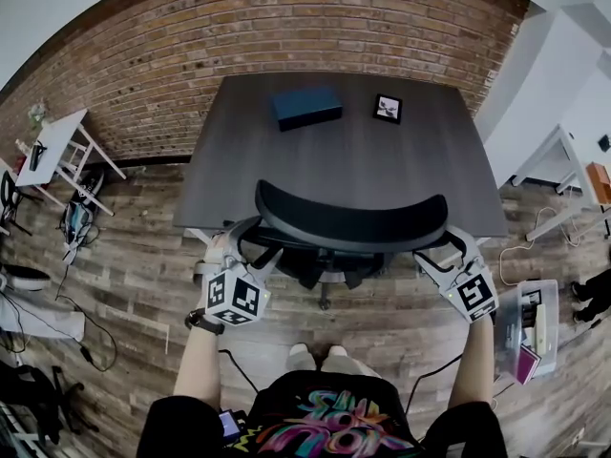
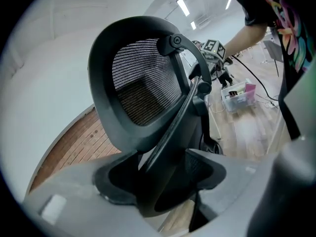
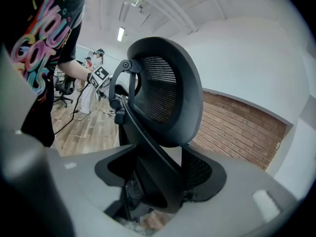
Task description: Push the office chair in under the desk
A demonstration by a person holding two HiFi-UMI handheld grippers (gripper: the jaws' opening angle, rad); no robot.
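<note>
Desk (image 1: pixel 344 160): dark grey top, sitting in the upper centre of the head view with its far edge running along a brick wall (image 1: pixel 286 27). A blue box (image 1: pixel 306 107) and a small framed picture (image 1: pixel 387 109) are lying near that far edge, apart from each other. The wood-plank floor (image 1: pixel 143 275) is spreading out on all sides. A white side table (image 1: pixel 52 143) is standing at the upper left and a clear bin (image 1: pixel 528 330) of odds and ends is sitting at the lower right.

Office chair (image 1: pixel 348 225): black, with a curved back whose top is arcing across the centre of the head view and overlapping the near edge of the desk. Its seat and base are showing just below that edge. In my left gripper view the mesh backrest (image 2: pixel 143 83) is rising at a tilt inside a thick plastic rim.

Left gripper (image 1: pixel 243 256): my jaws are clamping a black frame strut (image 2: pixel 173 117) at the left side of the chair back, the strut running straight down between the pads.

Right gripper (image 1: pixel 439 260): my jaws are gripping the matching strut at the right side of the back in the same way.

I am standing directly behind the chair, at the bottom centre of the frame.
</note>
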